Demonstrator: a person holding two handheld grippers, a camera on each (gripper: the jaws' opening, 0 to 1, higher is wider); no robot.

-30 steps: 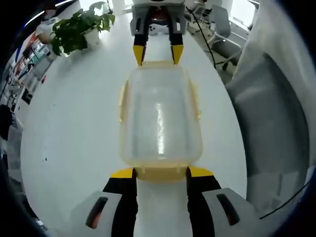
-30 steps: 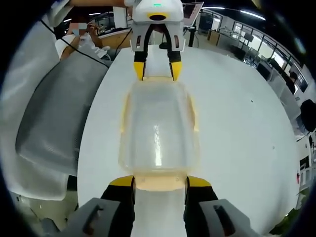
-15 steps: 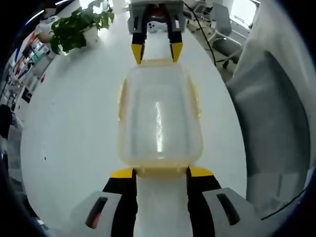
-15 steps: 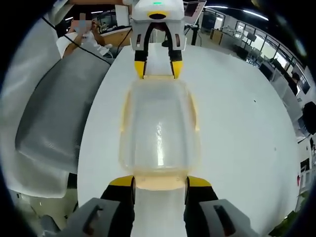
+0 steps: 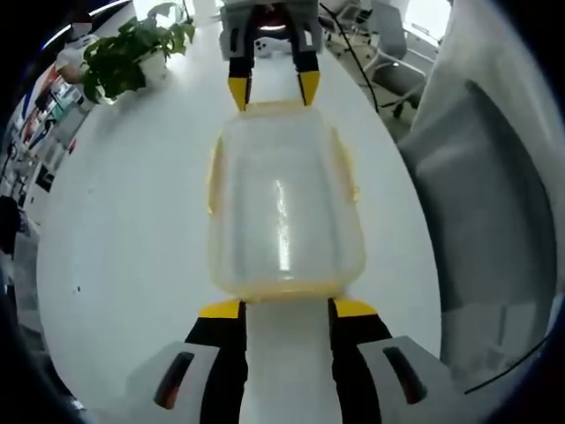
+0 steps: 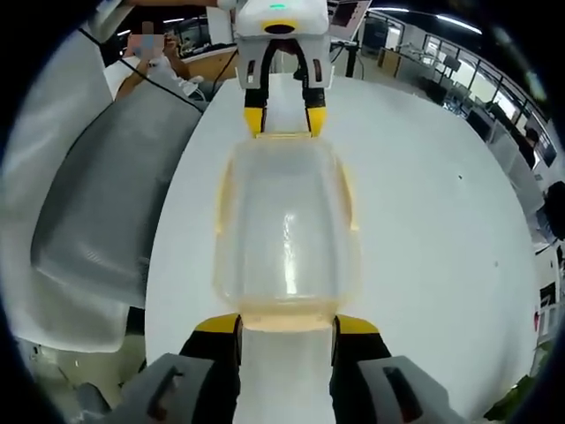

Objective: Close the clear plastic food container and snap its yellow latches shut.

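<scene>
Now both spread-jawed, left gripper (image 5: pixel 285 309) and right gripper (image 6: pixel 285 325) face across the container (image 5: pixel 284 203), straddling its end latches.

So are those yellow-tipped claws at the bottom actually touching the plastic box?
Cannot tell: in the left gripper view the left gripper flanks the container's near latch, no plain gap.

potted plant (image 5: pixel 124 55) cropped, latch states unclear

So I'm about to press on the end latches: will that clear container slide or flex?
The container looks empty, so probably light and apt to slide on the smooth white table. Its thin clear lid may flex. A gripper at each end, left gripper and right gripper, should brace it.
</scene>
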